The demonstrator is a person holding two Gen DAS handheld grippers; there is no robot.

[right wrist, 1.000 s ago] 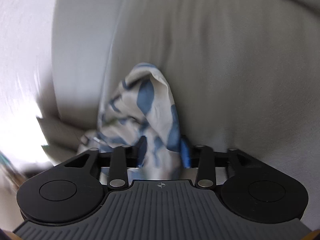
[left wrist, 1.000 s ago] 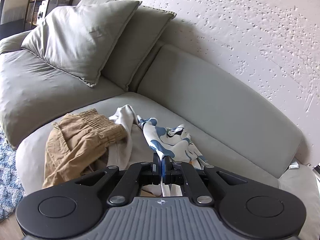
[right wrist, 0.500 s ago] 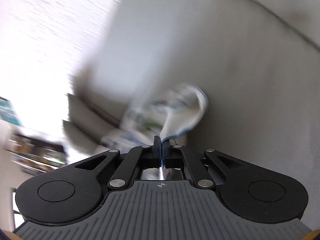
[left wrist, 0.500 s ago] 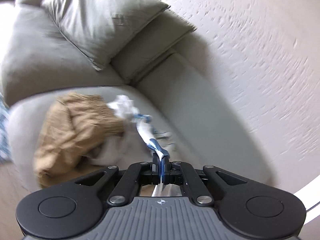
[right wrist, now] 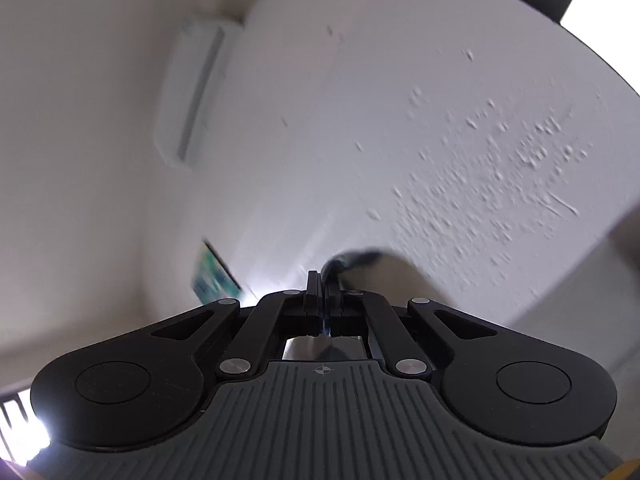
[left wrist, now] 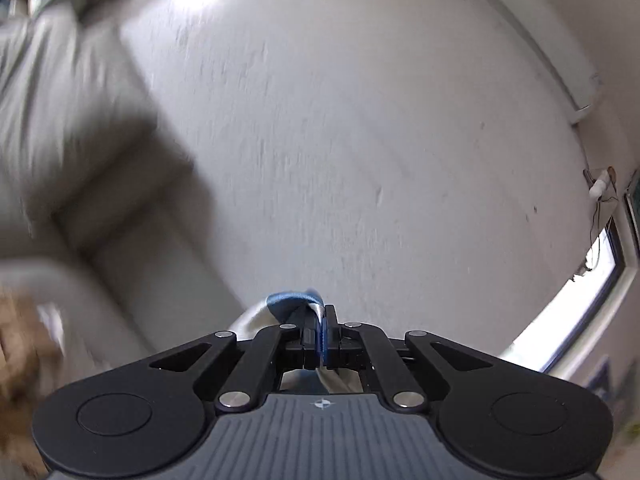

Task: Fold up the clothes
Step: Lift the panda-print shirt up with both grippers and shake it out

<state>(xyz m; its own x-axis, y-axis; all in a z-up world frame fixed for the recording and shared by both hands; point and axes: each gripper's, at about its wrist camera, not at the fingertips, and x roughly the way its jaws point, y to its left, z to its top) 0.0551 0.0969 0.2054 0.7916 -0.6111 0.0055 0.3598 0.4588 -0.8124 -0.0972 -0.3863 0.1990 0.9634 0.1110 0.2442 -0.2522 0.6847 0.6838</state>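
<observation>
My left gripper (left wrist: 321,314) is shut on the blue-and-white patterned garment (left wrist: 294,300); a small blue and white fold pokes out past the closed jaws. It is raised and tilted up toward the white wall. My right gripper (right wrist: 322,280) is shut on another edge of the same garment (right wrist: 352,258), which shows as a dark blurred fold past the tips. It also points up at the wall. The rest of the garment hangs out of sight below both cameras. A tan garment (left wrist: 20,344) lies blurred on the grey sofa (left wrist: 60,140) at lower left.
The white textured wall (left wrist: 360,140) fills both views. An air conditioner (right wrist: 190,88) is mounted high on it. A window (left wrist: 580,300) is at the right. A framed picture (right wrist: 214,276) hangs on the wall. Sofa cushions are at the left.
Both grippers have swung upward with the garment, from facing the sofa to facing the wall. The right gripper closed on the cloth a second ago. The sofa pile has slid to the lower left.
</observation>
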